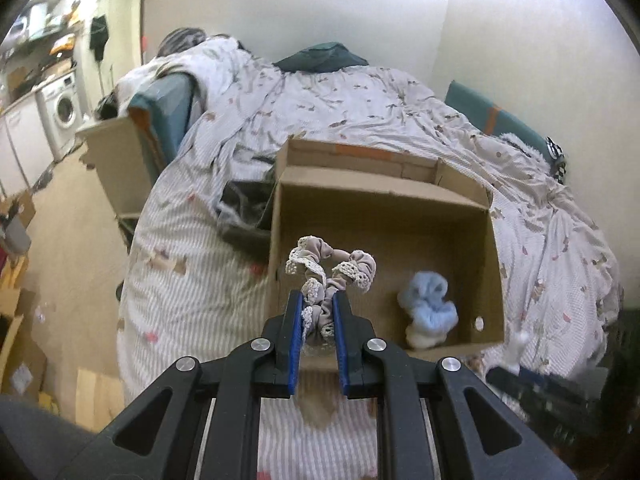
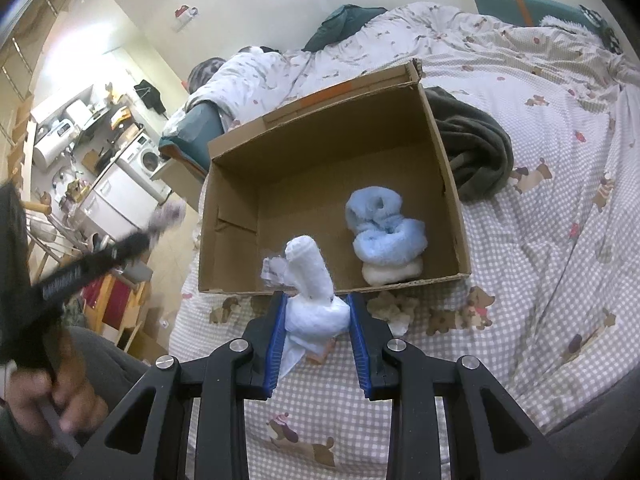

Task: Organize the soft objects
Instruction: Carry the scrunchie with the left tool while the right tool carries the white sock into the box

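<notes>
An open cardboard box (image 1: 404, 196) (image 2: 312, 128) sits on the bed. Inside lies a fluffy blue and cream soft bundle (image 1: 428, 316) (image 2: 384, 236). My left gripper (image 1: 318, 298) is shut on a beige scrunchie with lace trim (image 1: 332, 268), held above the box's near left corner. My right gripper (image 2: 317, 300) is shut on a white fluffy soft item (image 2: 312, 296) just outside the box's near wall; the item's upper end reaches over the rim. In the right wrist view the left gripper (image 2: 132, 244) shows blurred at the left with a person's hand (image 2: 52, 396) on it.
The bed has a patterned duvet (image 1: 360, 108) (image 2: 540, 208). A dark folded garment (image 1: 244, 216) (image 2: 476, 152) lies against the box. Teal pillows (image 1: 324, 58) sit at the head. A washing machine (image 1: 64, 108) and cluttered shelves stand left, cardboard on the floor.
</notes>
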`<state>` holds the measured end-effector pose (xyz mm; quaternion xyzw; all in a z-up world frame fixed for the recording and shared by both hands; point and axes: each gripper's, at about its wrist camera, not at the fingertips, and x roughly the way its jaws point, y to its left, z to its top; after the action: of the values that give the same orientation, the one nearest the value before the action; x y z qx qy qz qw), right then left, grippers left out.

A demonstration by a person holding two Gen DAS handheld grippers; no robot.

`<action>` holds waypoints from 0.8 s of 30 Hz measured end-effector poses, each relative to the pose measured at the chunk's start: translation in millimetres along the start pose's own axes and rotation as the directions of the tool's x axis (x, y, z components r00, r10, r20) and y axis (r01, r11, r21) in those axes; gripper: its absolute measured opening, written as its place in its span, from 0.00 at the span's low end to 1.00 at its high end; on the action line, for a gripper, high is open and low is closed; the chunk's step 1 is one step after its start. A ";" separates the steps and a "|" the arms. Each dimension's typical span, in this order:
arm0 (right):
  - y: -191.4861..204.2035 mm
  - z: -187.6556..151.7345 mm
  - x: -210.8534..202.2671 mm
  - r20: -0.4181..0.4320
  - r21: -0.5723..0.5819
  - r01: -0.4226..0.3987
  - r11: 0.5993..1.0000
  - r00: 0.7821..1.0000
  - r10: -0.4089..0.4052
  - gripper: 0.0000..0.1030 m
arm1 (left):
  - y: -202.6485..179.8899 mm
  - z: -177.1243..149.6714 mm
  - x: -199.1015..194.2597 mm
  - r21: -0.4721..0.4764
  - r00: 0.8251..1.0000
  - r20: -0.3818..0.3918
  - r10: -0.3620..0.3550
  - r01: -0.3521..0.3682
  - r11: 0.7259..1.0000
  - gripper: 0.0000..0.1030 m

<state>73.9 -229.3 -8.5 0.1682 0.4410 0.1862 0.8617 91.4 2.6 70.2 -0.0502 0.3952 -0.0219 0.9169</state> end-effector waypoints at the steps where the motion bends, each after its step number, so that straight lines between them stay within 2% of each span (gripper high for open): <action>1: -0.2 0.0 0.4 -0.001 0.000 0.003 1.000 1.000 -0.003 0.31 | -2.7 2.9 5.4 0.015 1.000 -0.006 -0.002 0.002 1.000 0.13; 5: -1.1 0.3 1.3 -0.005 0.006 0.010 1.000 1.000 -0.010 0.31 | -9.9 8.1 34.8 0.056 0.999 -0.041 0.001 0.001 0.998 0.13; 7: -0.8 -0.3 2.8 -0.010 0.006 0.015 1.000 1.000 -0.015 0.31 | -13.0 -1.3 55.9 0.085 0.996 -0.084 -0.026 0.033 0.996 0.13; 11: -1.1 0.3 8.1 -0.032 0.011 0.007 1.000 0.999 -0.006 0.31 | -6.7 -18.3 78.1 0.042 0.989 -0.147 -0.007 0.013 0.999 0.13; 13: -3.6 2.3 8.6 -0.033 0.023 0.005 1.000 0.999 -0.004 0.31 | -5.7 -16.0 77.8 0.026 0.989 -0.144 -0.028 0.032 0.999 0.13; 16: -9.4 13.5 11.3 -0.028 0.047 -0.010 0.999 1.000 0.012 0.31 | -7.7 -13.7 75.1 0.039 0.993 -0.118 -0.021 0.026 0.999 0.13; 20: -15.1 32.1 16.7 -0.010 0.059 -0.013 0.998 1.000 0.014 0.31 | -7.2 -14.5 80.6 0.022 0.988 -0.147 -0.038 0.041 0.999 0.13; 24: -19.6 48.4 26.0 -0.004 0.060 -0.004 0.998 1.000 0.004 0.31 | -7.1 -14.2 82.2 0.034 0.991 -0.136 -0.009 0.014 0.999 0.13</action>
<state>131.2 -240.3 -8.7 0.1945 0.4479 0.1747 0.8550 137.6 -12.1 1.9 -0.0349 0.4559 -0.0374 0.8885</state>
